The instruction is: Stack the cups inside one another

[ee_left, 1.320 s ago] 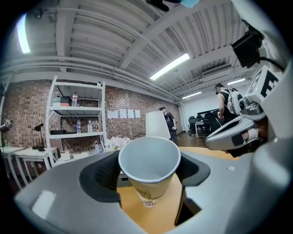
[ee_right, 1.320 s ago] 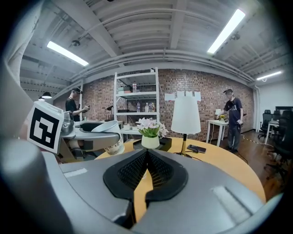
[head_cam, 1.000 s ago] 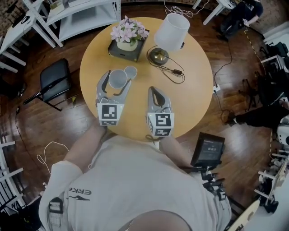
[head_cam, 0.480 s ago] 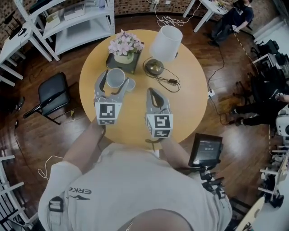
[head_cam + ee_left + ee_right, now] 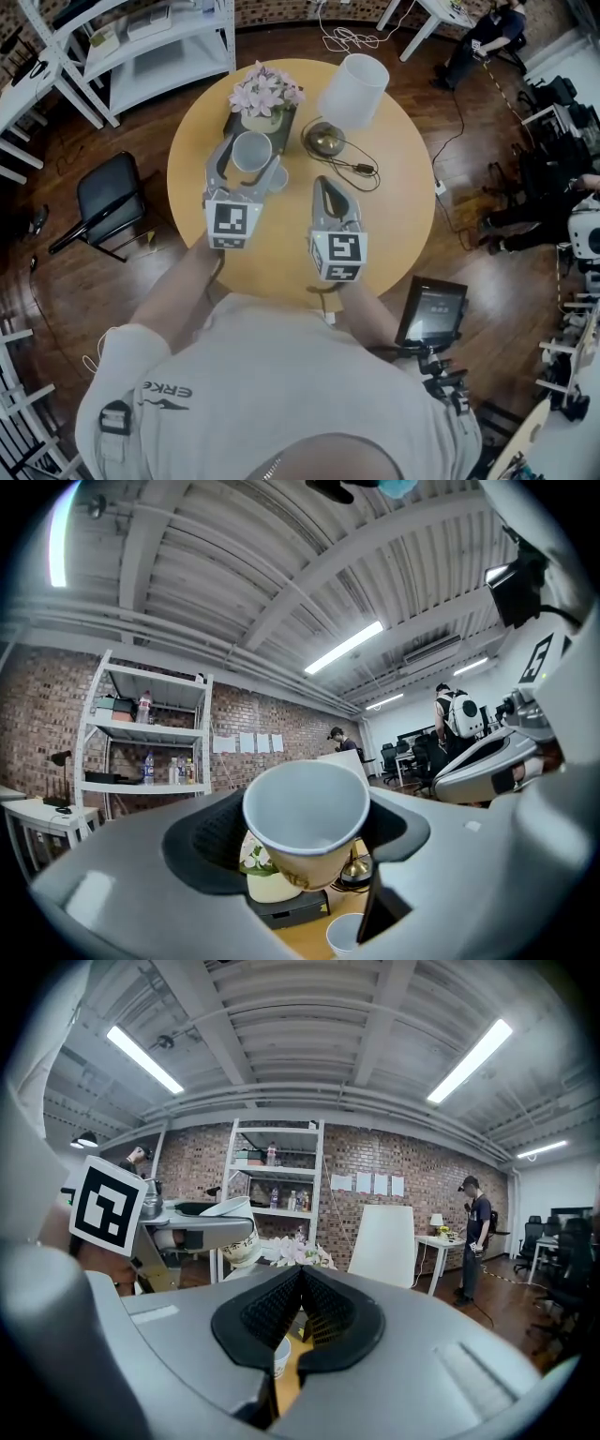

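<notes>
My left gripper (image 5: pixel 249 165) is shut on a white paper cup (image 5: pixel 251 150) and holds it upright above the round wooden table (image 5: pixel 394 225). In the left gripper view the cup (image 5: pixel 307 810) sits squeezed between the dark pads, its mouth open toward the camera. A second, smaller-looking white cup (image 5: pixel 276 177) stands on the table just right of and below the held one, and shows low in the left gripper view as the cup (image 5: pixel 343 937). My right gripper (image 5: pixel 325 192) is shut and empty, to the right of both cups; the standing cup (image 5: pixel 279 1357) peeks out under its pads.
A potted pink flower (image 5: pixel 263 97) on a dark tray stands just beyond the held cup. A table lamp with a white shade (image 5: pixel 353 90), brass base (image 5: pixel 325 139) and a black cord (image 5: pixel 361 169) is to the right. A black chair (image 5: pixel 105 187) and white shelves (image 5: pixel 159 42) lie left.
My left gripper has lifted the cup and carried it farther away, toward the flowers, past the standing cup. The right gripper has risen a little, still shut.
</notes>
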A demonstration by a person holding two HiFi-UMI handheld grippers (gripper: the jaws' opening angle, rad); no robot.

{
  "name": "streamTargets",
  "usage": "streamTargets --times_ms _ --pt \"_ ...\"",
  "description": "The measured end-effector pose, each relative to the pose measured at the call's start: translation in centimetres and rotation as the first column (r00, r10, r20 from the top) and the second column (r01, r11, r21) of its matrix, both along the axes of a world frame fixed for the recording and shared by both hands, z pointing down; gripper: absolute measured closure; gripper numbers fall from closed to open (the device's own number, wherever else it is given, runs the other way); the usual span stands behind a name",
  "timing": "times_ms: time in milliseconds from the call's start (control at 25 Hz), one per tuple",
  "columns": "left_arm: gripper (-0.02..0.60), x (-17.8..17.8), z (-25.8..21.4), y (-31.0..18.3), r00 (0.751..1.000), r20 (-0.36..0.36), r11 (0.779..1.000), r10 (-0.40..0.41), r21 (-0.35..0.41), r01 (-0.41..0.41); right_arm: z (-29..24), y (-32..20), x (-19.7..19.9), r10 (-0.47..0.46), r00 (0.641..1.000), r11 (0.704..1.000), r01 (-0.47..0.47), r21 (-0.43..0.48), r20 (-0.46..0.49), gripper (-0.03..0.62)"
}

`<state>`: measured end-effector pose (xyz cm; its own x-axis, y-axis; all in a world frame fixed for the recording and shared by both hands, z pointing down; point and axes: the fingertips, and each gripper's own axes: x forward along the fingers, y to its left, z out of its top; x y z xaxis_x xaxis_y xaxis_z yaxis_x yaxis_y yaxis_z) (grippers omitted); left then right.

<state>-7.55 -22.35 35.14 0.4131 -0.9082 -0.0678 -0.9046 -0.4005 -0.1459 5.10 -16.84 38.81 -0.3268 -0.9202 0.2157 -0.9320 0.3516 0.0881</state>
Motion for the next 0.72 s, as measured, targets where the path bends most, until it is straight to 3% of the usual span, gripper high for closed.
streamTargets --times_ms 720 --pt "0.225 2.2 5.0 -3.8 0.995 0.0 0.991 0.095 -0.1 -0.095 2.9 -2.0 1.8 0.111 0.994 0.991 -0.112 -0.074 -0.009 0.58"
